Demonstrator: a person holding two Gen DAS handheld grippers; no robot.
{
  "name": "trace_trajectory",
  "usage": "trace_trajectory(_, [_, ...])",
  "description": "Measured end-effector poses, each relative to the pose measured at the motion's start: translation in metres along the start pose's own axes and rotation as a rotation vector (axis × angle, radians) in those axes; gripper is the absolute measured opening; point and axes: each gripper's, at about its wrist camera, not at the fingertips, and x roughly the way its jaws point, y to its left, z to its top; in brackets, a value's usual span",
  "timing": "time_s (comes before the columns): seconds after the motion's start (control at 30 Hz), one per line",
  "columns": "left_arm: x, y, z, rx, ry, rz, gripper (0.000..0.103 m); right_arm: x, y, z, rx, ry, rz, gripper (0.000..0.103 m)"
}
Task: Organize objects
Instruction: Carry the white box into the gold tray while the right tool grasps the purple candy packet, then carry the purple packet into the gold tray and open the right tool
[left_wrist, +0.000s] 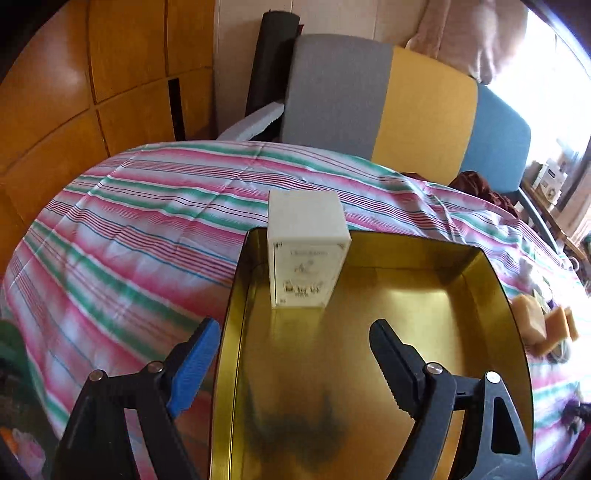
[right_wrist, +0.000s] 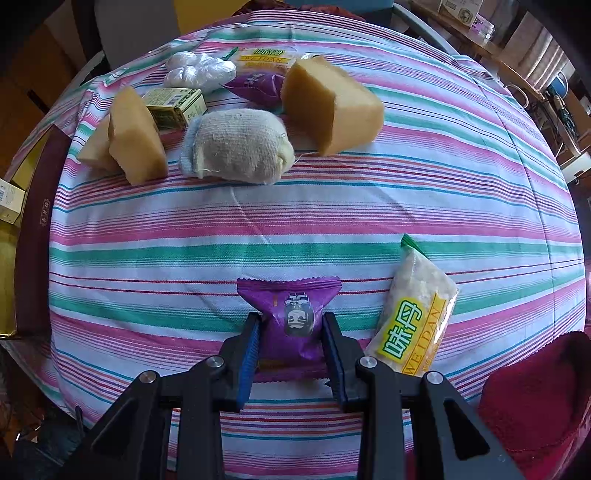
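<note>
A small white carton (left_wrist: 308, 251) stands upright in the far left corner of a gold tin box (left_wrist: 491, 295) on the striped cloth. My left gripper (left_wrist: 291, 328) hangs open over the tin, nearer than the carton, with nothing between its fingers. In the right wrist view my right gripper (right_wrist: 291, 321) is shut on a purple snack packet (right_wrist: 291, 317) that lies on the cloth. A clear packet with yellow label (right_wrist: 413, 314) lies just right of it.
Farther off lie two tan sponge blocks (right_wrist: 328, 107) (right_wrist: 136, 136), a stuffed sock (right_wrist: 236, 147), a green box (right_wrist: 173, 107), a white plastic bag (right_wrist: 199, 70) and more packets. A dark red cloth (right_wrist: 535, 398) sits at the near right. Chairs (left_wrist: 424, 107) stand behind the table.
</note>
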Motion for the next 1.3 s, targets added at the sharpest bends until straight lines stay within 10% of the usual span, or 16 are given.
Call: trace_trajectory(1.3, [-0.078, -0.008, -0.072, 0.036, -0.088, -0.009, 0.088, -0.050, 0.030, -0.010, -0.026, -0.115, 0.021, 0.032])
